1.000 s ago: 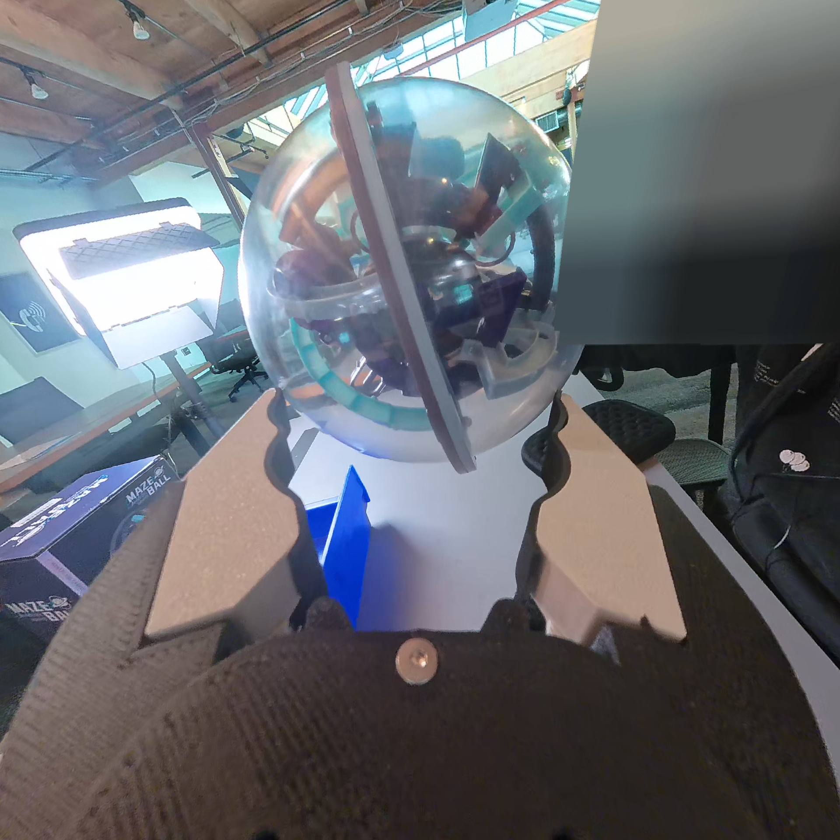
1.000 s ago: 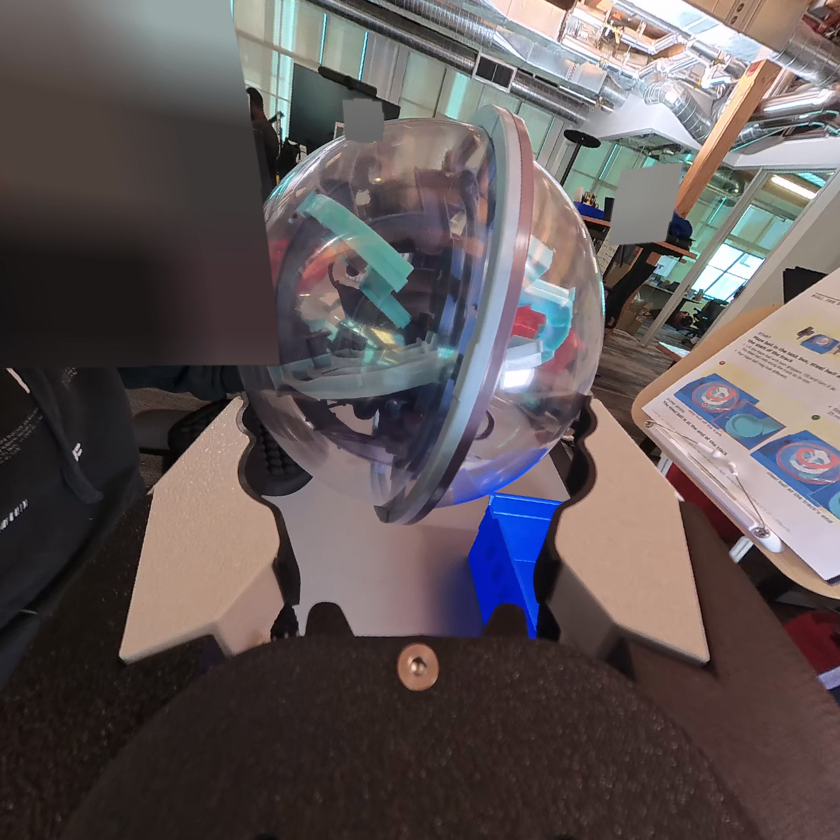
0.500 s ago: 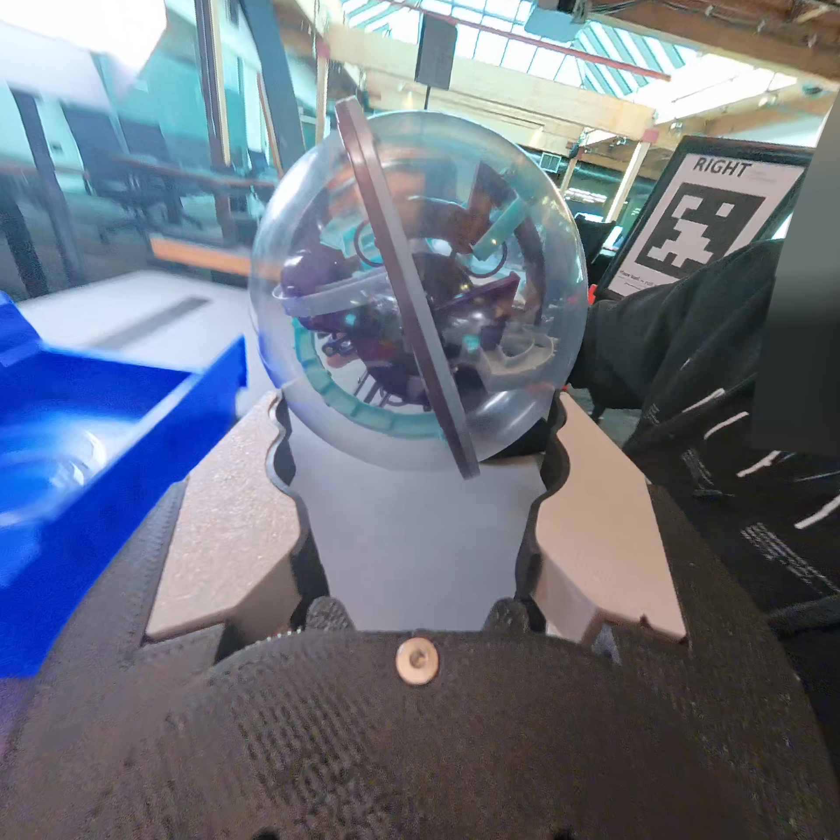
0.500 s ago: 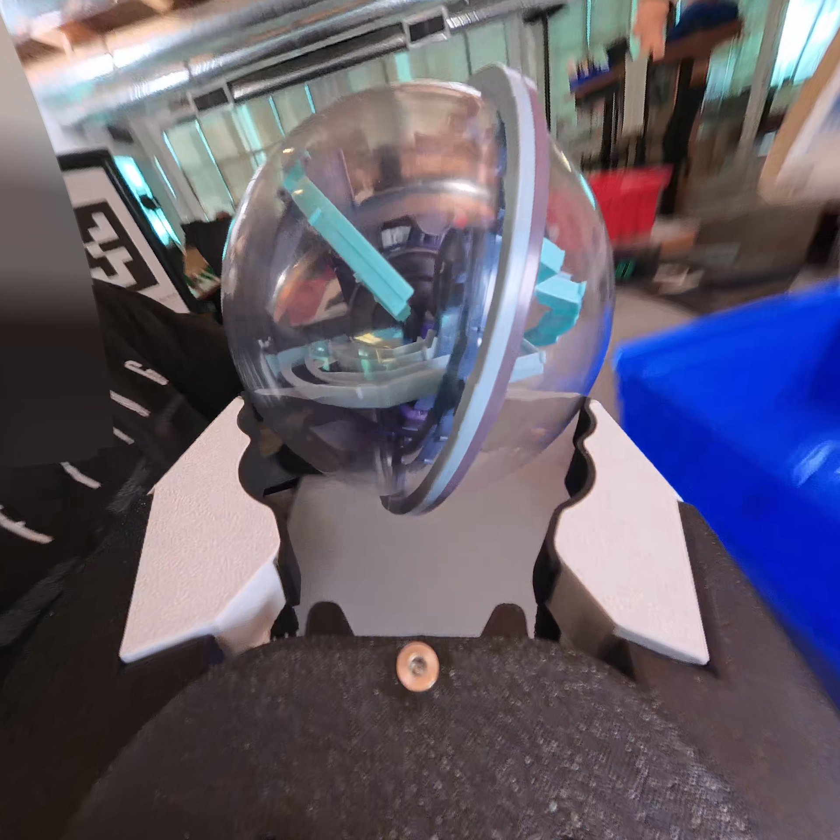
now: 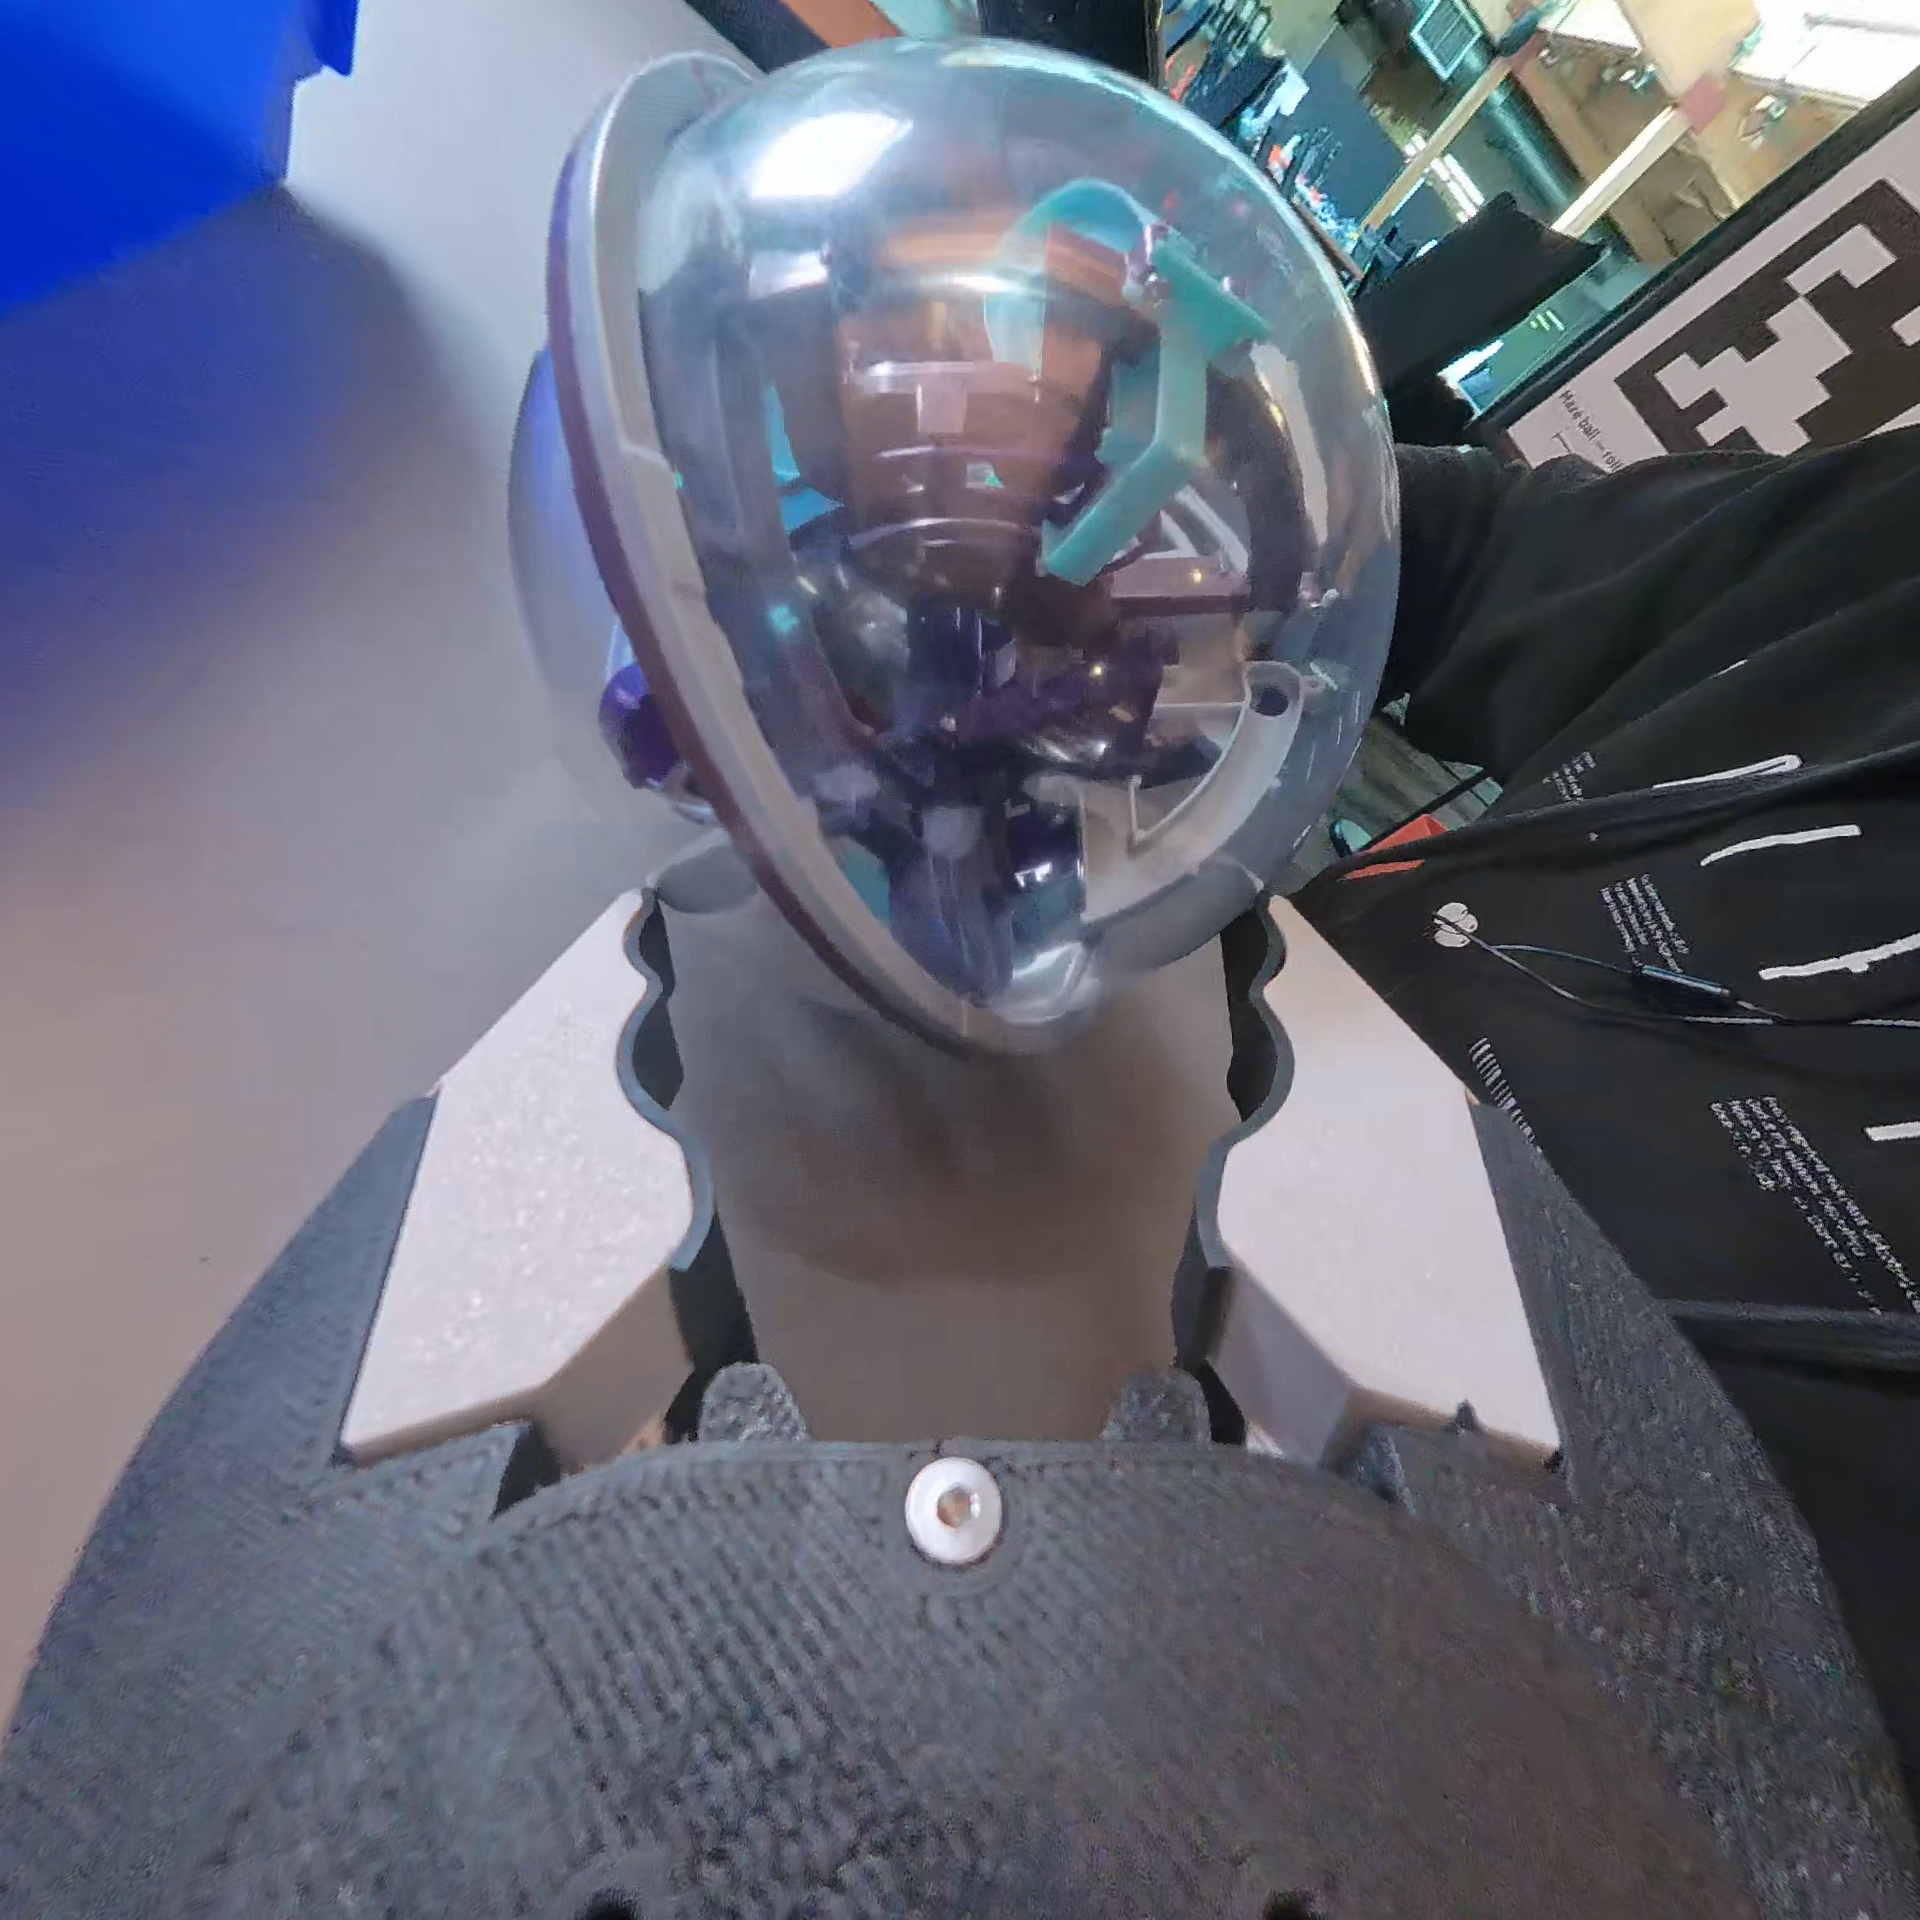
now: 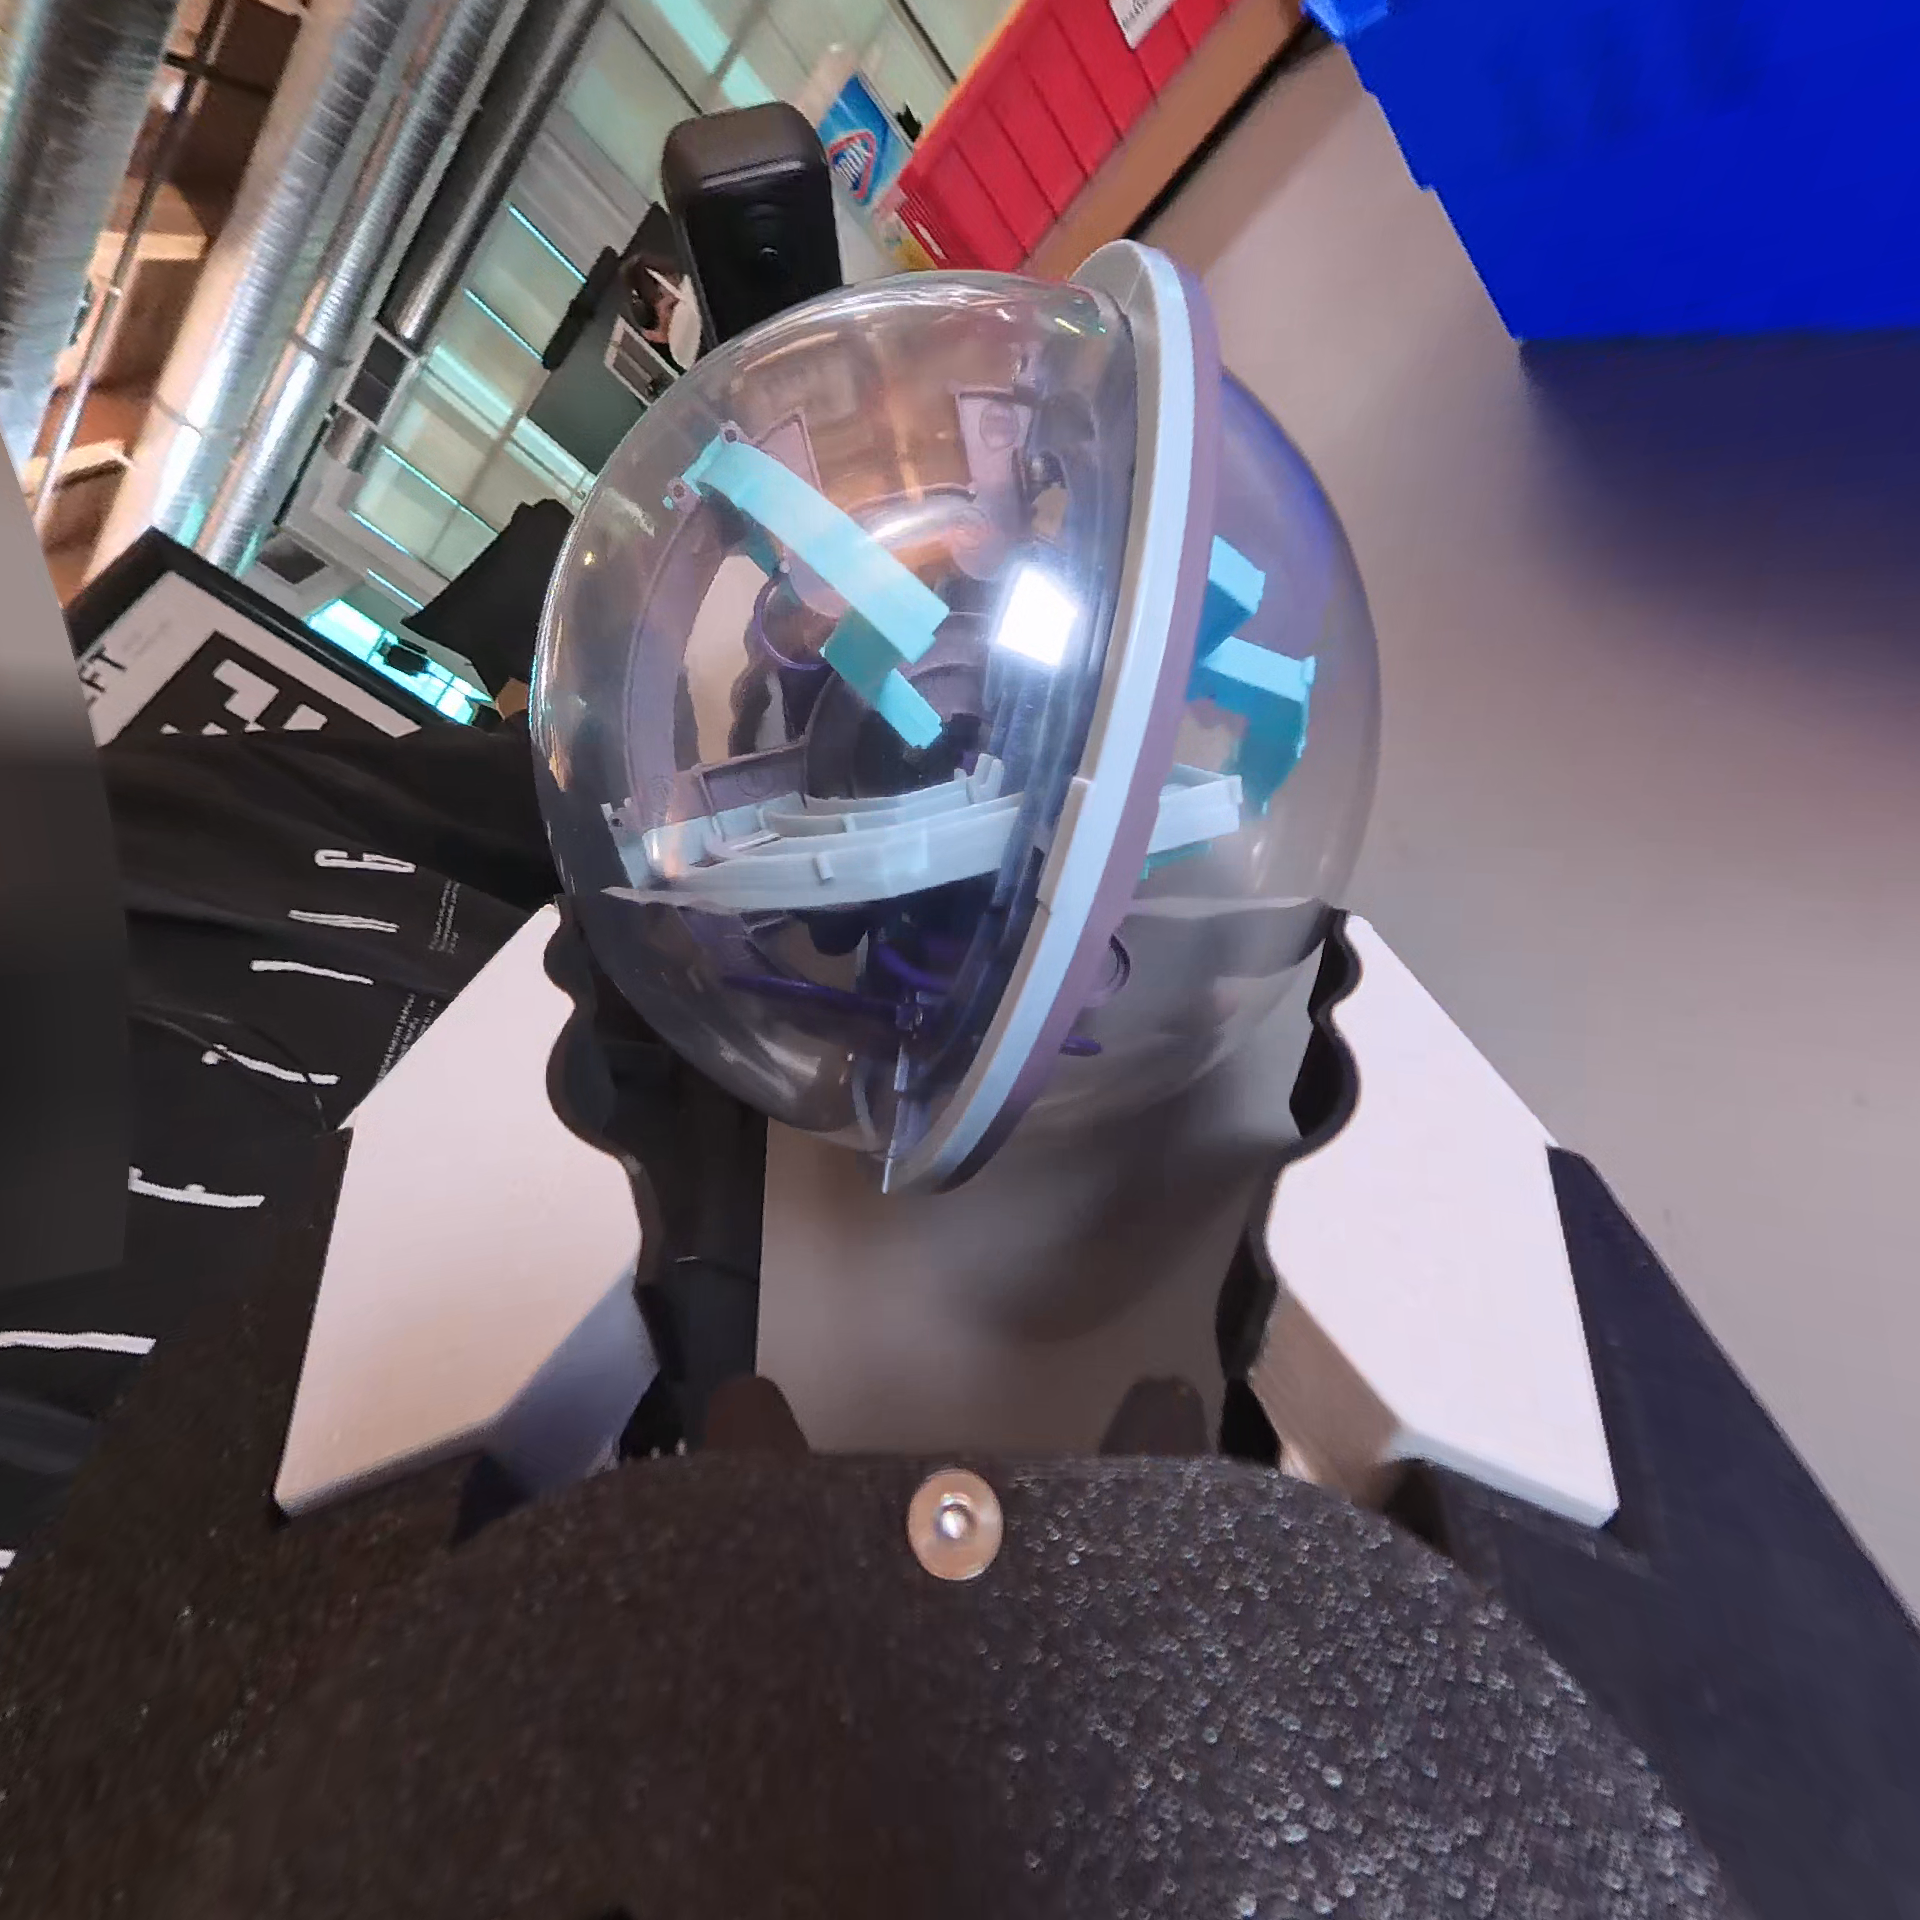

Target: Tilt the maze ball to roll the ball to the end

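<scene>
We saw the maze ball (image 5: pixel 966 540) held up over the grey table (image 5: pixel 260 831), between the 2 tongs; the left gripper (image 5: pixel 951 925) was clamped on its lower part, both pale fingers (image 5: pixel 540 1174) pressing the clear shell from each side; the right gripper (image 6: pixel 951 935) gripped it the same way from the opp. side, w/ its wavy black pads (image 6: pixel 587 1029) against the shell. The grey-purple rim (image 6: pixel 1132 727) that joins the 2 halves ran steeply tilted, not level; inside were teal, grey & purple tracks; the small ball inside we could not find. A blue bin (image 6: pixel 1662 156) stood on the table beyond the sphere, apart from it, and a red bin (image 6: pixel 1049 135) farther back. A person's black sleeve (image 5: pixel 1610 831) was just beside the sphere, and a black-white marker board (image 5: pixel 1766 301) behind it.
</scene>
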`<action>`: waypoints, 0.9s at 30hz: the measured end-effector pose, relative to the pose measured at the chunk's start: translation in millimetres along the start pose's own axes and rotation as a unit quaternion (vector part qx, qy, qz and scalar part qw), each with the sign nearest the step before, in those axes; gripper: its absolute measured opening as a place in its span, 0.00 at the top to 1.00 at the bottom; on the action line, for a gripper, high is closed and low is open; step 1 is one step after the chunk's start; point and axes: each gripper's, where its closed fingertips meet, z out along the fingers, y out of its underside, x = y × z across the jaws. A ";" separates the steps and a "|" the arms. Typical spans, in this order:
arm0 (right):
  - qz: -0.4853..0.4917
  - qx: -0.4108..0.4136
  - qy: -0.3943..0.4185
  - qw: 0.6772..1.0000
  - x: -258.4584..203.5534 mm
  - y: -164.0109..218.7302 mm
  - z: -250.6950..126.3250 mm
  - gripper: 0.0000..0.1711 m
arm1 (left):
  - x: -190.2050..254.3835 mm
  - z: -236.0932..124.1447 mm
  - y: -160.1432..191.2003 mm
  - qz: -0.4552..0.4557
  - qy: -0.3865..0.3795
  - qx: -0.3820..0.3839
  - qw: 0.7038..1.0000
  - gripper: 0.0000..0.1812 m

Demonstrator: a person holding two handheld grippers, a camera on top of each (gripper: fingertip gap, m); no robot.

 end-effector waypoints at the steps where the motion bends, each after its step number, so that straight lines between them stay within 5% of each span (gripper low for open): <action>1: 0.009 -0.003 0.000 1.000 0.8 0.3 -0.4 0.22 | -0.4 0.6 -0.1 -0.006 -0.001 -0.001 1.000 0.40; 6: 0.068 -0.007 -0.006 0.998 6.4 0.2 -3.6 0.22 | -6.7 -6.0 -14.8 -0.030 -0.023 0.029 0.999 0.42; 11: 0.110 -0.001 0.007 0.994 14.4 -4.0 -4.6 0.21 | -14.0 -15.8 -49.3 0.071 -0.087 0.077 0.991 0.32; 17: 0.111 -0.002 0.026 0.993 24.9 -9.3 -8.3 0.28 | -27.7 -0.2 -68.8 0.156 -0.123 0.049 0.979 0.31; 22: -0.072 0.028 0.142 0.987 34.7 -26.8 -33.8 0.26 | -33.0 3.4 -76.6 0.136 -0.122 0.069 0.981 0.38; 27: -0.324 0.020 0.281 0.903 27.9 -33.1 -40.0 0.24 | -36.1 10.3 -81.2 0.116 -0.117 0.074 0.984 0.42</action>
